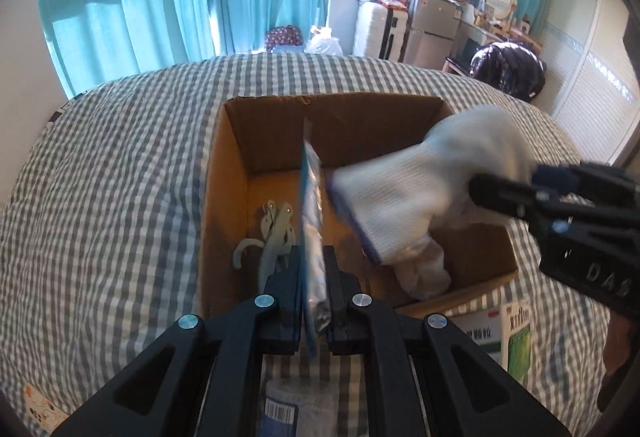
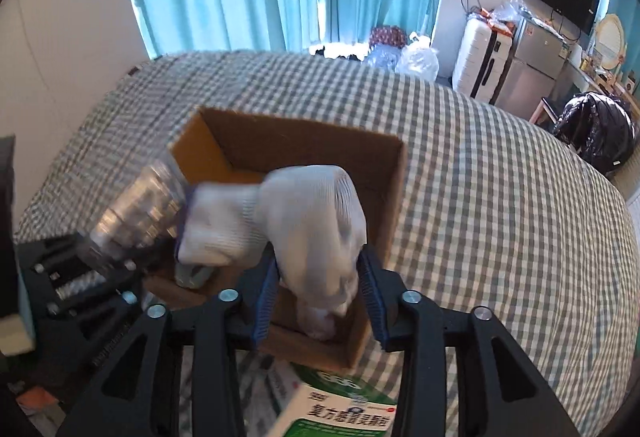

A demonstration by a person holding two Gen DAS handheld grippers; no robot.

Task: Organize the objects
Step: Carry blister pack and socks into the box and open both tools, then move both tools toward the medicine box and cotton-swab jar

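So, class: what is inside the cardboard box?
Inside the cardboard box lie pale clips and a whitish bundle. The white glove and flat packet held above hide part of the floor.

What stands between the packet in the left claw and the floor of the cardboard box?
Nothing visible directly below. The left claw holds the flat packet upright over the cardboard box, bare floor under it. A grey clip lies just to its left, and the white glove in the right claw hangs close on its right.

Box (image 1: pixel 224 173): matt corrugated cardboard. Glove (image 2: pixel 316 221): white ribbed knit cloth. Packet (image 1: pixel 314 237): glossy plastic film. Bed (image 1: pixel 120 157): woven gingham cloth. Carton (image 2: pixel 344 413): printed glossy card.
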